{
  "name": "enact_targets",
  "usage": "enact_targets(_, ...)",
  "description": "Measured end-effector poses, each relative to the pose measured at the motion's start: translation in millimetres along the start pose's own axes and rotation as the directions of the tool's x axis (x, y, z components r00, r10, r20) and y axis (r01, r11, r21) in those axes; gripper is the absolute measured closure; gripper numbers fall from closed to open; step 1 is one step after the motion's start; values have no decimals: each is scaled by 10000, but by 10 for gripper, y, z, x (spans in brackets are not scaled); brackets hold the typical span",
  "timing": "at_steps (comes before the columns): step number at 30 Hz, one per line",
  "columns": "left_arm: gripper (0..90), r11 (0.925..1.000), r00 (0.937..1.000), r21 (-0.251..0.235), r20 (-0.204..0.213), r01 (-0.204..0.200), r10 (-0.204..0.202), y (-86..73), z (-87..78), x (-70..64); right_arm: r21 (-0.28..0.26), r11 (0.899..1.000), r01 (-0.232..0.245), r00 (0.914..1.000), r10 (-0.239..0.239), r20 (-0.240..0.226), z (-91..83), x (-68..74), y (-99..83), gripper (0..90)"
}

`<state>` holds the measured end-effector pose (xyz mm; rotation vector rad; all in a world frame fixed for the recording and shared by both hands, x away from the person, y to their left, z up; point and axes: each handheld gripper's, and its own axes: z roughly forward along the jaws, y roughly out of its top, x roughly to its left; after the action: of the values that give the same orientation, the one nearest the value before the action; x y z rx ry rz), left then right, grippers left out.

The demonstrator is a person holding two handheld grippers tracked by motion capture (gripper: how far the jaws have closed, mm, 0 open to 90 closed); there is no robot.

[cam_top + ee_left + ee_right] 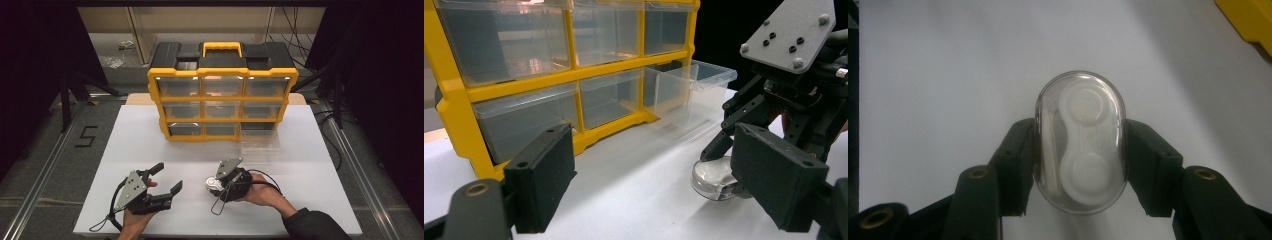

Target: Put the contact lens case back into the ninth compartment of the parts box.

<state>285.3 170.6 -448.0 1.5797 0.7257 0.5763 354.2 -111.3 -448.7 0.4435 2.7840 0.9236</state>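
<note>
A clear oval case (1080,100) with a white lens holder inside rests on the white table (300,165), and my right gripper (1082,136) is shut on its two sides. In the high view that gripper (210,186) sits at the front centre, pointing left, with the case (212,181) at its tip. My left gripper (167,177) stands open to its left with nothing between its jaws. In the left gripper view the case (714,177) lies on the table under the right gripper (784,100), ahead of my own open left gripper (659,185).
A yellow and black organizer (222,90) with clear drawers stands at the back centre of the table. Its bottom right drawer (260,140) is pulled out onto the table, seen also as the clear drawer (694,87). Bare white surface lies between the grippers and the organizer.
</note>
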Motion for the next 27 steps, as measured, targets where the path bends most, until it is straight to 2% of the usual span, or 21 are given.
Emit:
enact_targets(18,175,10000,10000,-33,-38,-10,10,1,-3,1,-500,9987,-115,9995,130,298,-160,-88,19,495)
enact_targets(27,175,10000,10000,-36,-40,-8,8,1,-4,1,-588,9982,-88,9993,109,369,-197,-105,23,495)
